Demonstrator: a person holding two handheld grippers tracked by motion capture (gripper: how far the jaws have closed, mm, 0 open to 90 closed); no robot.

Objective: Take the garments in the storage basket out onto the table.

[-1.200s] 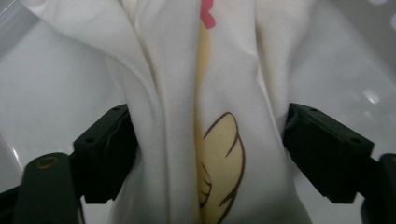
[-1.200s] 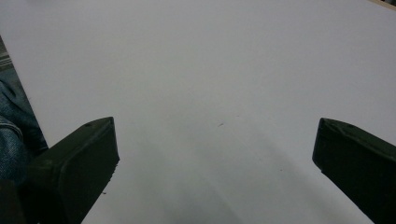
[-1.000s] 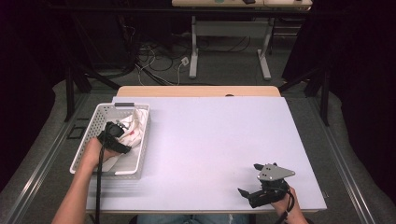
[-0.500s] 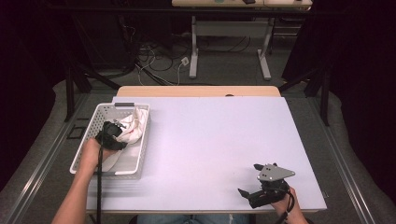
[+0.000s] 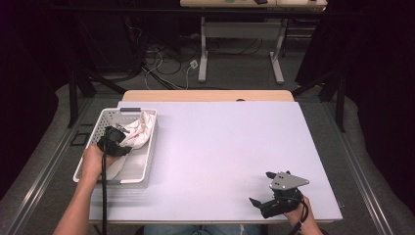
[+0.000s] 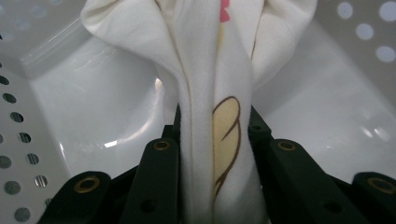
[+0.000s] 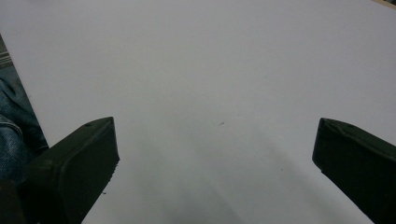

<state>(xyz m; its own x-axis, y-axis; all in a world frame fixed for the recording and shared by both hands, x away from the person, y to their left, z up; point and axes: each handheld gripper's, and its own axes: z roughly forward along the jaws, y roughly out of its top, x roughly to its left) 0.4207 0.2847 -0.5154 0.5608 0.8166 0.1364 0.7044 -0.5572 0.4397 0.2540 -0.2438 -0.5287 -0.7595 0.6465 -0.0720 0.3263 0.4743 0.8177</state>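
A white perforated basket (image 5: 104, 119) stands at the table's left side. Inside it lies a white cloth (image 5: 139, 131) with red and yellow print. My left gripper (image 5: 117, 138) is in the basket, shut on a bunched fold of that cloth (image 6: 212, 107), which rises between the two black jaws. The basket's white floor (image 6: 107, 107) and holed wall show behind the fold. My right gripper (image 5: 260, 201) rests near the table's front right edge, open, with bare white table (image 7: 215, 107) between its wide-apart jaws.
The white table top (image 5: 230, 147) stretches broad and bare between the basket and the right gripper. Beyond the far edge stand desk legs (image 5: 203, 54) and cables (image 5: 161, 58) on the floor. Blue jeans (image 7: 14, 135) show past the table's front edge.
The left gripper has shifted slightly within the basket, with the cloth bunched at its jaws. The right gripper has stayed where it was.
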